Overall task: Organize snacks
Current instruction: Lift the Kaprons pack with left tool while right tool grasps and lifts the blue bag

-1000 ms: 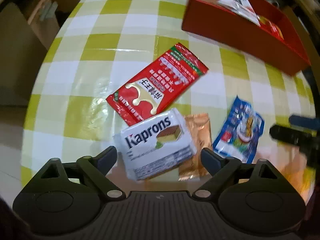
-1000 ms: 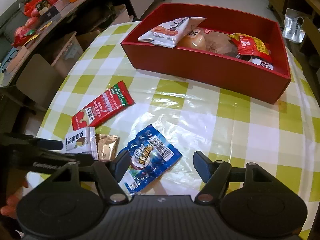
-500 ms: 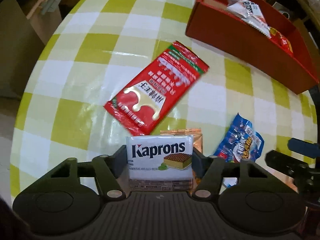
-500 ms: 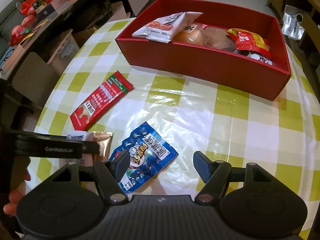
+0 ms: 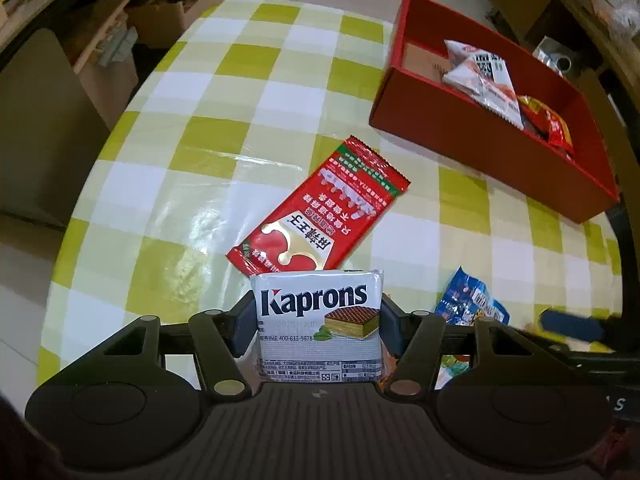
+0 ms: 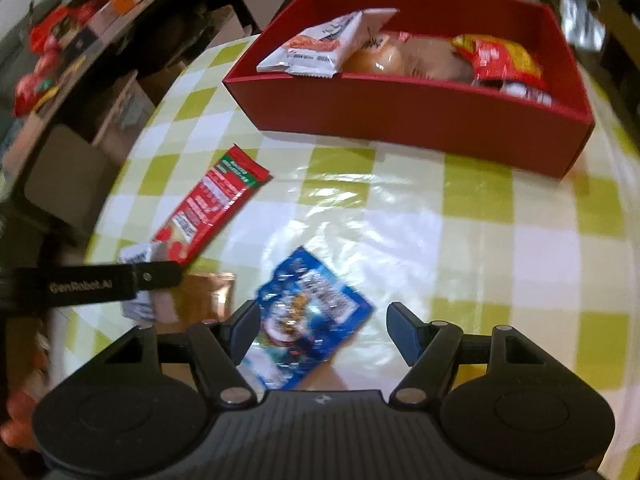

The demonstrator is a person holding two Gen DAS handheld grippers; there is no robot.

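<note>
My left gripper (image 5: 318, 320) is shut on a white Kaprons wafer pack (image 5: 318, 312) and holds it above the table. A long red snack packet (image 5: 320, 216) lies on the checked cloth just ahead of it; it also shows in the right wrist view (image 6: 208, 208). My right gripper (image 6: 320, 324) is open, low over a blue snack bag (image 6: 308, 316) that lies between its fingers. A small copper sachet (image 6: 208, 296) lies left of the blue bag. The red box (image 6: 420, 108) at the far side holds several snack packs.
The round table with the yellow-and-white checked cloth (image 5: 192, 160) drops off at the left and near edges. A chair back (image 5: 40, 120) stands left of the table. Shelves with cartons and red bags (image 6: 60, 40) stand beyond the table's left side.
My left gripper closed on the Kaprons pack and lifted it off the table. My right gripper moved closer over the blue bag and stayed open.
</note>
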